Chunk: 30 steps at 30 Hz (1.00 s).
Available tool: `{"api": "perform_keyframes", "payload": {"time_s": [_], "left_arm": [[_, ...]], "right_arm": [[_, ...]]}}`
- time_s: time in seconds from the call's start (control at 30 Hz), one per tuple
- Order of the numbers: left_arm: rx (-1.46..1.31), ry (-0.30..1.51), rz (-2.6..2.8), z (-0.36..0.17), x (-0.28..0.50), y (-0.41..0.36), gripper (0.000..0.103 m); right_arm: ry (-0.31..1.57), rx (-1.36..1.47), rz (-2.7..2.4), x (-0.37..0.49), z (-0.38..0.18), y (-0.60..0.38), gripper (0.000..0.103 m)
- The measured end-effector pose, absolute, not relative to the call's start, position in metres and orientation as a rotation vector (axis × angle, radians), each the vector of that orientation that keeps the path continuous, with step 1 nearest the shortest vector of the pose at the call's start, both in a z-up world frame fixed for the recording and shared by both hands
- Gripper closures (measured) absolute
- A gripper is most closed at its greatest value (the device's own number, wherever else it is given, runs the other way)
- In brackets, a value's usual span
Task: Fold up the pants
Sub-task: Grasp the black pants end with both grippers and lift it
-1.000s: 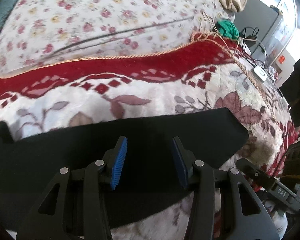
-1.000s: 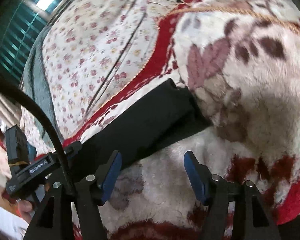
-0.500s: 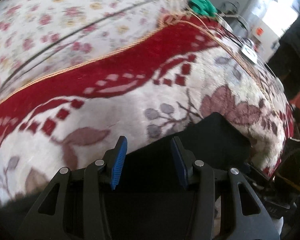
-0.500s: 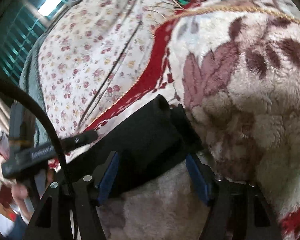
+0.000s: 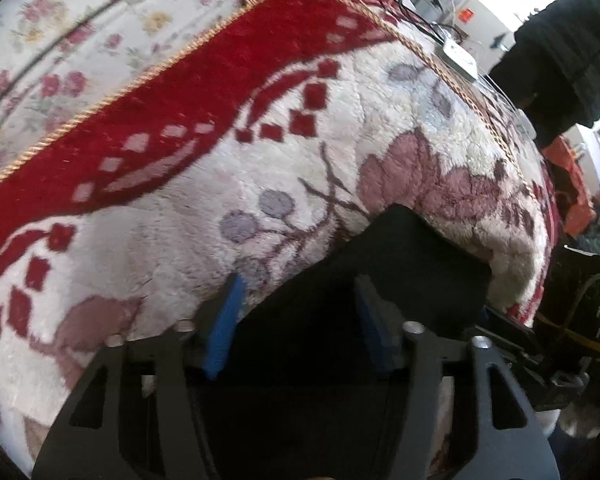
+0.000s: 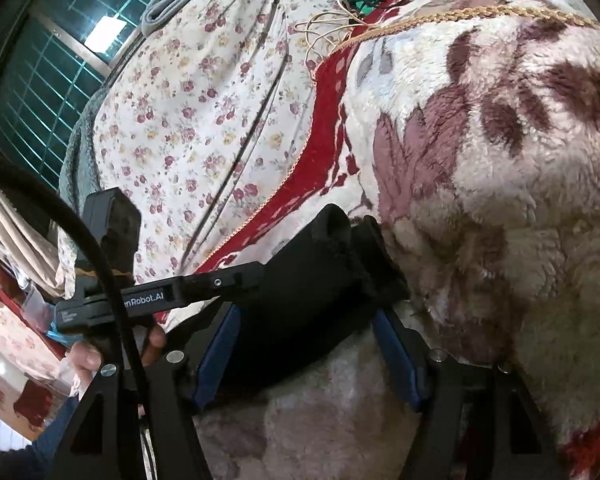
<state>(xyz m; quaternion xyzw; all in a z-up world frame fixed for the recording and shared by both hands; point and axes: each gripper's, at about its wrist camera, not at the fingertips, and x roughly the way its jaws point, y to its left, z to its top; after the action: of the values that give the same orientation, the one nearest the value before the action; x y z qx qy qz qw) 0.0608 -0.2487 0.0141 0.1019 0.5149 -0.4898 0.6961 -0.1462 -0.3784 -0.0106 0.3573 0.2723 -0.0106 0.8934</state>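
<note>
Left gripper (image 5: 298, 322) tilts steeply down over the black pants (image 5: 400, 272) on the blanket (image 5: 260, 168); its jaws have just been opening and stand wide, fabric between them, pads not seen pressing. Right gripper (image 6: 308, 354) angles down, jaws wide astride the pants' end (image 6: 320, 276), no grip seen. Only the right view shows a hand (image 6: 100, 354) on the left gripper's handle. The pants run lengthwise between the two grippers.

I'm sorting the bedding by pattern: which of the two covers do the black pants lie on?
The plush blanket, cream with a red border and gold cord edging, bears the black pants. The thin floral sheet beyond it is printed with small roses.
</note>
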Motion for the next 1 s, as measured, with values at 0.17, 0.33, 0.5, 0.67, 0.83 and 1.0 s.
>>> {"api": "perform_keyframes", "payload": {"time_s": [0.17, 0.33, 0.5, 0.67, 0.83, 1.0], "left_arm": [[0.277, 1.157, -1.16, 0.015, 0.059, -0.248, 0.044], [0.43, 1.098, -1.217, 0.011, 0.047, -0.253, 0.03], [0.491, 1.124, -1.27, 0.007, 0.05, -0.266, 0.021], [0.61, 1.091, -1.32, 0.009, 0.045, -0.277, 0.02], [0.634, 1.054, -1.307, 0.005, 0.043, -0.292, 0.02], [0.596, 1.005, -1.297, 0.011, 0.037, -0.295, 0.048]], "right_arm": [[0.571, 0.719, -0.037, -0.146, -0.01, -0.376, 0.036], [0.577, 0.718, -0.026, -0.146, -0.009, -0.372, 0.036], [0.581, 0.742, -0.023, -0.143, -0.01, -0.376, 0.036], [0.566, 0.751, -0.017, -0.142, -0.011, -0.377, 0.036], [0.577, 0.8, -0.001, -0.134, -0.02, -0.383, 0.066], [0.552, 0.833, 0.036, -0.134, -0.021, -0.386, 0.085]]}}
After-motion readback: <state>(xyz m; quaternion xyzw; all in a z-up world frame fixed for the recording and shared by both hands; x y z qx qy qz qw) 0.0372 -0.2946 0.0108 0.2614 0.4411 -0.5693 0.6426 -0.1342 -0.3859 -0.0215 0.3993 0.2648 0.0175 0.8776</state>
